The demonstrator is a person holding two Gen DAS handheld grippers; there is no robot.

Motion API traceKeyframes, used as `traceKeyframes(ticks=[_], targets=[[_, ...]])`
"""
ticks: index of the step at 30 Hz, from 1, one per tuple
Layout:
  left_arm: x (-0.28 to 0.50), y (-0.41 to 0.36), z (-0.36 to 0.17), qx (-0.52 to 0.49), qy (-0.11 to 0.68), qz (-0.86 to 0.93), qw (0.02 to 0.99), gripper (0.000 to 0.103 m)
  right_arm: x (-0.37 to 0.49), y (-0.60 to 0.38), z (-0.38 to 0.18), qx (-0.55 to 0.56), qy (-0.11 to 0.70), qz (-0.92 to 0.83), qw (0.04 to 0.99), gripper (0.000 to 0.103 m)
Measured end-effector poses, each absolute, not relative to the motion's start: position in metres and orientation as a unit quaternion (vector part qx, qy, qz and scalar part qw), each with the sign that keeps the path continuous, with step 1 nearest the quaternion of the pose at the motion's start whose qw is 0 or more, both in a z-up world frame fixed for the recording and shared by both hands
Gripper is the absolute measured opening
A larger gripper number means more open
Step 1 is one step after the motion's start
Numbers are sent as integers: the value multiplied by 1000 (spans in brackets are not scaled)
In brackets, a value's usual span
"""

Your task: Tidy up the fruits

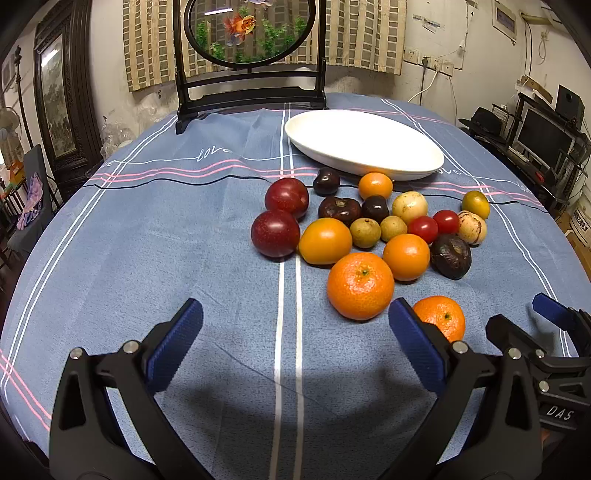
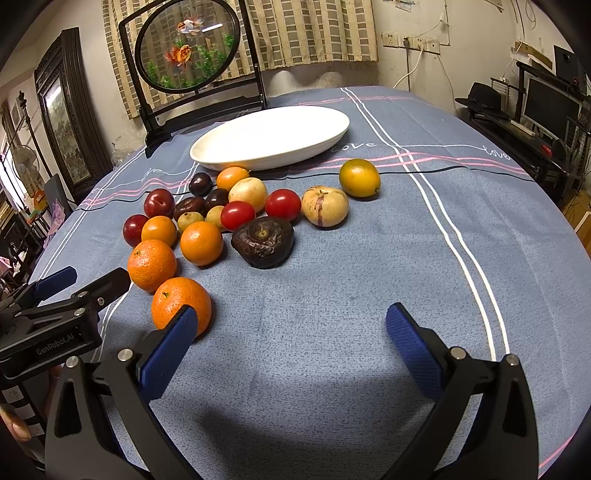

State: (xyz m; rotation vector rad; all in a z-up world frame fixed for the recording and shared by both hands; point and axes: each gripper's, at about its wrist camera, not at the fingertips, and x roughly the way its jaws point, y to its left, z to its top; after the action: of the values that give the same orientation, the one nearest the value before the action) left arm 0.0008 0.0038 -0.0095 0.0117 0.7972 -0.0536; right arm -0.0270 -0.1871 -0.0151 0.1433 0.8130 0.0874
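Note:
Several fruits lie in a cluster on the blue tablecloth (image 1: 147,258) in front of an empty white oval plate (image 1: 362,144), also in the right wrist view (image 2: 269,136). Nearest are two mandarins (image 1: 360,286) (image 1: 441,315), then red plums (image 1: 275,232), cherry tomatoes (image 1: 423,229), dark wrinkled fruits (image 1: 450,256) and a yellow-green one (image 2: 359,178). My left gripper (image 1: 295,321) is open and empty, just short of the cluster. My right gripper (image 2: 291,325) is open and empty, its left finger beside the nearest mandarin (image 2: 181,306).
A black stand with a round goldfish screen (image 1: 251,29) stands at the table's far edge behind the plate. Furniture, a monitor (image 1: 543,136) and cables line the room's right side. The left gripper shows at the left of the right wrist view (image 2: 55,295).

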Motion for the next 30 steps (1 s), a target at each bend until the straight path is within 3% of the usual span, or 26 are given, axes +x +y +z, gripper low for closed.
traceKeyframes(ticks=[18, 28, 29, 30], targets=[[1, 6, -10, 3, 394, -32, 919, 101, -28, -186, -15, 66, 396, 50, 914, 102], [3, 30, -4, 15, 403, -28, 915, 101, -22, -134, -15, -43, 422, 156, 892, 101], [3, 30, -4, 14, 404, -30, 914, 101, -20, -128, -15, -53, 426, 159, 889, 99], [3, 31, -2, 13, 403, -34, 914, 101, -16, -119, -16, -70, 430, 163, 885, 91]])
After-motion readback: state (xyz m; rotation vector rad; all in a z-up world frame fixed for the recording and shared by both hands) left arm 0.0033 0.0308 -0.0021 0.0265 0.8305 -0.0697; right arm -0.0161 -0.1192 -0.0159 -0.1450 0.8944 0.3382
